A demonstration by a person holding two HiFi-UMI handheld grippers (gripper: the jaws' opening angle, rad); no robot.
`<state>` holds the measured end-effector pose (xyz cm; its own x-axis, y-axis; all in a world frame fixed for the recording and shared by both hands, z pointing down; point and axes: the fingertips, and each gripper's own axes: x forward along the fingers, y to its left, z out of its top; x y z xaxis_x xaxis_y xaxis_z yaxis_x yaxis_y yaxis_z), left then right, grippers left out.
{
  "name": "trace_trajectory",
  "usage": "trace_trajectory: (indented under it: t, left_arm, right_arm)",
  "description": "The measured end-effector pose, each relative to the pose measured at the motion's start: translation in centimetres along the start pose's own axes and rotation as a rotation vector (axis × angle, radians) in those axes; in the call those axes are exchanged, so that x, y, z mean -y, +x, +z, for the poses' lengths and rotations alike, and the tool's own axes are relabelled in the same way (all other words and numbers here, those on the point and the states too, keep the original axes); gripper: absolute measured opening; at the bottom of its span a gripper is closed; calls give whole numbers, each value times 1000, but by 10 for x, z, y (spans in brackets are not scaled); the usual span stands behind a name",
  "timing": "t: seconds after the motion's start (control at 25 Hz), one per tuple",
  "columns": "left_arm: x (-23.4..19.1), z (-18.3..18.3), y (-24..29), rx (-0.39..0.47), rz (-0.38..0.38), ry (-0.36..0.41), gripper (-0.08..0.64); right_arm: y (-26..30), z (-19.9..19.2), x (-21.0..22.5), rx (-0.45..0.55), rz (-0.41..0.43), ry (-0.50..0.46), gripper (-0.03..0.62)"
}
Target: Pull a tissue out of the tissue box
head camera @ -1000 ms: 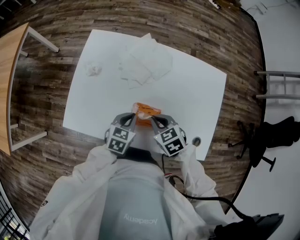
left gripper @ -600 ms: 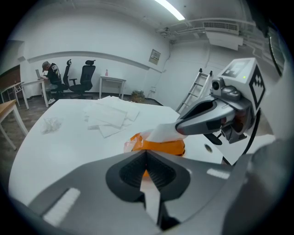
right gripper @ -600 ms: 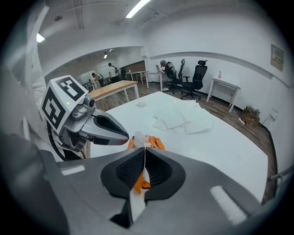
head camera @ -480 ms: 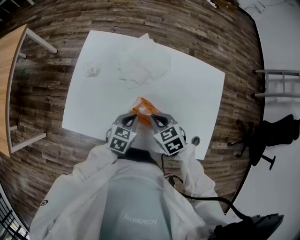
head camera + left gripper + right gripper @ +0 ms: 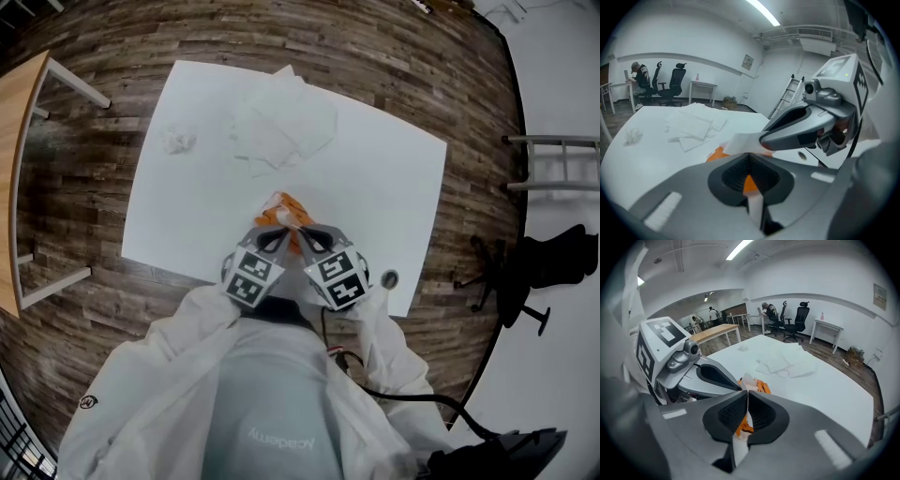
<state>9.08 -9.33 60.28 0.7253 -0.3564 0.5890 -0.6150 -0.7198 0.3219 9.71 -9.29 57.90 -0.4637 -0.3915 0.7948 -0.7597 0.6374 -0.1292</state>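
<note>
An orange tissue pack (image 5: pixel 281 208) lies near the front edge of the white table (image 5: pixel 375 187), with a white tissue (image 5: pixel 740 142) sticking out of its top. My right gripper (image 5: pixel 302 232) is shut on that tissue, which shows pinched between its tips (image 5: pixel 747 394). My left gripper (image 5: pixel 284 232) is close beside it on the left. Its jaws (image 5: pixel 750 157) are closed, with the orange pack (image 5: pixel 715 153) showing between them. The two grippers' tips almost touch over the pack (image 5: pixel 763 387). The grippers hide the pack's near end.
A loose pile of flat tissues (image 5: pixel 281 127) lies at the table's far side, and a crumpled one (image 5: pixel 178 141) at the far left. A small round object (image 5: pixel 389 278) sits at the front right edge. A wooden table (image 5: pixel 19 141) stands left, a ladder and office chair right.
My left gripper has moved right, closing in beside the right gripper at the pack. The pack's far end has tipped up a little with the tissue. The right gripper has stayed put.
</note>
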Motion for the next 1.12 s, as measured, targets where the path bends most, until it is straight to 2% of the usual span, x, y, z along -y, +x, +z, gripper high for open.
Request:
trace_trajectory:
  t: [0.32, 1.12]
  left_arm:
    - [8, 6, 16, -8, -22, 38, 0]
    - [4, -2, 27, -39, -28, 28, 0]
  right_arm:
    - [-3, 1, 0, 8, 7, 17, 5]
    - [-8, 9, -4, 29, 26, 39, 5]
